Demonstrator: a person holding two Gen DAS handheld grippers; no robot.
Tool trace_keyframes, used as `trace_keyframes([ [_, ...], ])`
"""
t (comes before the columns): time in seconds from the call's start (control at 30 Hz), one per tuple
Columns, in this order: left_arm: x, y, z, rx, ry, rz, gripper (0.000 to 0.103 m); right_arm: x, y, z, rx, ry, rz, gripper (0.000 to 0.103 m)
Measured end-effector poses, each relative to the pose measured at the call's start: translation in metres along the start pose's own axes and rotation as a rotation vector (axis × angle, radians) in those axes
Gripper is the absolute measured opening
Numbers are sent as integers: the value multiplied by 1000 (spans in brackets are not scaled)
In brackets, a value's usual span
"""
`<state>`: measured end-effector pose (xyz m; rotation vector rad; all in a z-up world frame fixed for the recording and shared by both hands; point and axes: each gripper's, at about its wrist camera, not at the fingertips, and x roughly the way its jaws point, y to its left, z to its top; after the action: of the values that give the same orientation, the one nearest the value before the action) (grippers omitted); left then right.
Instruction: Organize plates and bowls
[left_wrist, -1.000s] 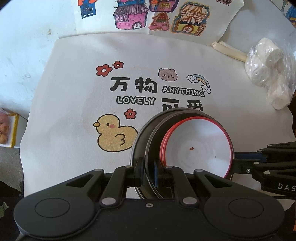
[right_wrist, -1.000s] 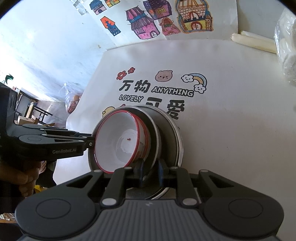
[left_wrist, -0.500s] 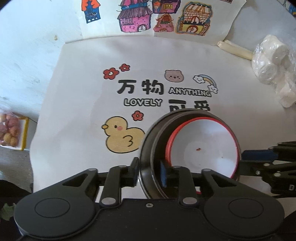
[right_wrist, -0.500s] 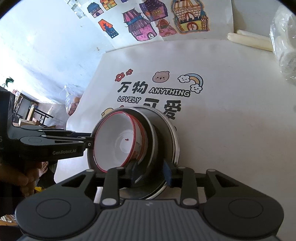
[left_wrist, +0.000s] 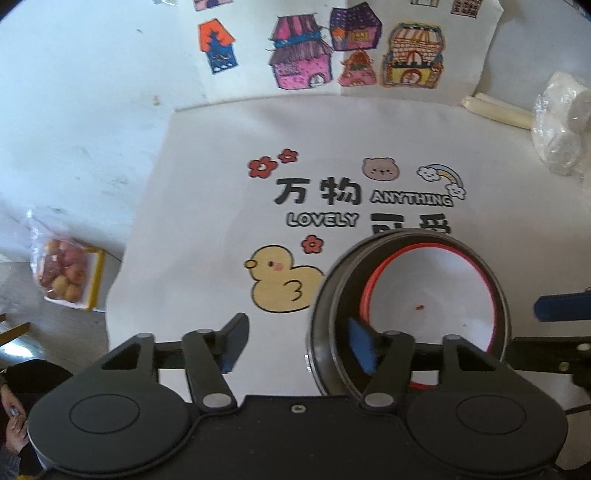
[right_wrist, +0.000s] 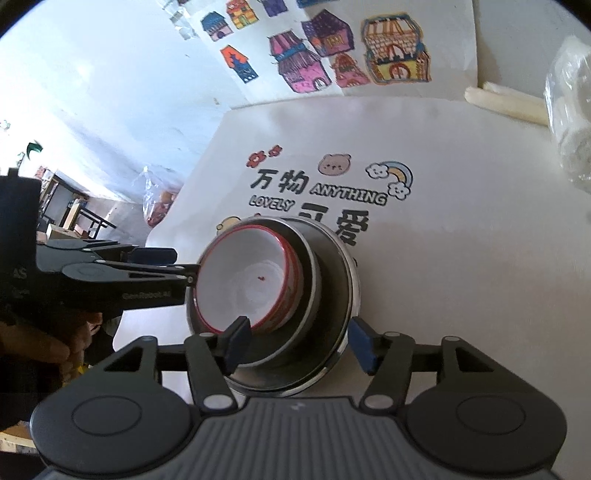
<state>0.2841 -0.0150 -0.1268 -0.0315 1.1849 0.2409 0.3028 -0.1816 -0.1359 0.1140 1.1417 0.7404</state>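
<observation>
A white bowl with a red rim (left_wrist: 436, 295) sits nested inside a metal bowl (left_wrist: 325, 295) on a white printed cloth (left_wrist: 207, 206). In the right wrist view the white bowl (right_wrist: 247, 284) lies in the metal bowl (right_wrist: 332, 295), which seems to hold a second metal bowl. My left gripper (left_wrist: 299, 343) is open, its right finger inside the metal bowl's rim, its left finger outside. My right gripper (right_wrist: 299, 341) is open, its fingers on either side of the near rim of the stack.
A plastic bag of white rolls (left_wrist: 561, 129) and pale sticks (left_wrist: 495, 110) lie at the far right. A tray of fruit (left_wrist: 66, 277) sits off the cloth's left edge. Drawings of houses (left_wrist: 354, 55) lie beyond the cloth.
Both grippers have opened and let go of the metal bowl's rim. The stack of bowls now rests on the cloth, and both cameras have pulled back a little.
</observation>
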Motion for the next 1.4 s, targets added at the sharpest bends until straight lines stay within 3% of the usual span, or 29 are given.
trace_keyframes([
  [0.13,-7,3,-5,3,-21,26,81,-6,5,-2,-9,-23,6,70],
  [0.2,-10,6,-7,9,-30,24,83,-10,8,-4,-7,-33,-3,72],
  [0.4,-16,13,-7,37,-70,-30,85,-23,19,-4,35,-107,-72,77],
  [0.5,-20,20,-7,56,-97,-84,91,-29,27,-9,86,-160,-115,86],
  [0.97,-34,38,-8,122,-198,-224,99,-50,59,-40,224,-328,-335,102],
  [1.4,-52,67,-23,146,-270,-326,102,-60,107,-70,271,-478,-460,103],
])
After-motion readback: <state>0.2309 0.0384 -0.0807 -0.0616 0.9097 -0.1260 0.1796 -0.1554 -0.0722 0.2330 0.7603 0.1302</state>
